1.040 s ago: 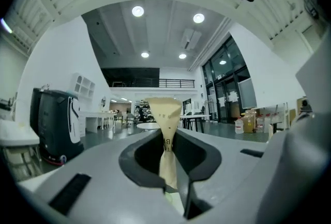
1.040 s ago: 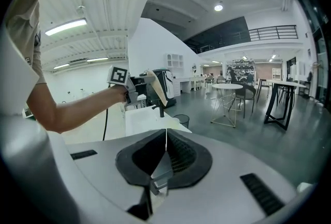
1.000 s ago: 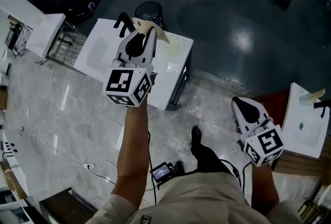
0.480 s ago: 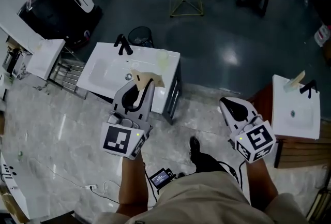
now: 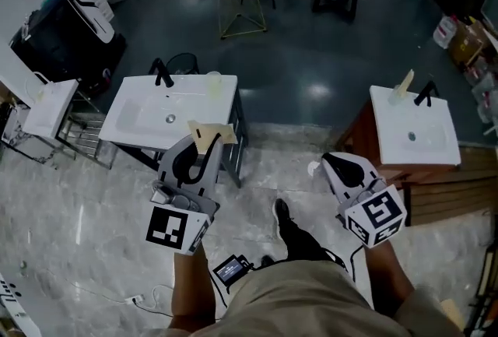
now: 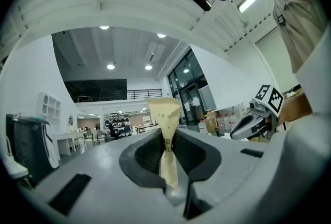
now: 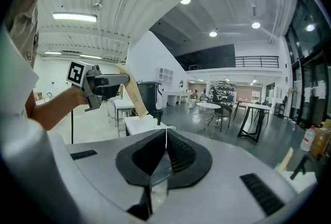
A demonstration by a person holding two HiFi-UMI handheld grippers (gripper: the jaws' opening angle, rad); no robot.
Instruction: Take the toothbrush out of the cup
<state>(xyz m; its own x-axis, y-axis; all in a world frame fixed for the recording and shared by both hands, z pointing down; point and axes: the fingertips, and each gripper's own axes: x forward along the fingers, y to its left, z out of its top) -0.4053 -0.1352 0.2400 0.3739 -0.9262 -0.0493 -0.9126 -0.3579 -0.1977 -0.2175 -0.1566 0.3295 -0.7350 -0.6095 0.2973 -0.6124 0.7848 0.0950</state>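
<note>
**Toothbrush held clear of the cup, in the left gripper**

The toothbrush (image 6: 164, 117) is gripped by the left gripper (image 6: 165, 141). Its fingers (image 6: 142, 154) are clenched on the lower part of the toothbrush, and the rest stands up beyond the fingertips.

The toothbrush is seen as a flat, pale tan strip, apparently in a paper sleeve. It is narrow where it is pinched and widens to a broad, squared top. A few small dark letters are printed on it, too small to be read.

In the head view the toothbrush (image 5: 210, 131) is held in the air before the front edge of a white washbasin (image 5: 140, 114). The left gripper (image 5: 202, 150) is raised over the marble floor (image 5: 78, 203). The cup (image 5: 214, 84), pale and translucent, is left standing at the back right corner of the washbasin, well apart from the toothbrush. A black tap (image 5: 162, 72) is set at the back edge.

The right gripper (image 5: 331, 163) is held out to the other side. Its fingers (image 7: 140, 158) are pressed together with nothing between them. A second washbasin (image 5: 424, 145) is seen beyond it.
</note>
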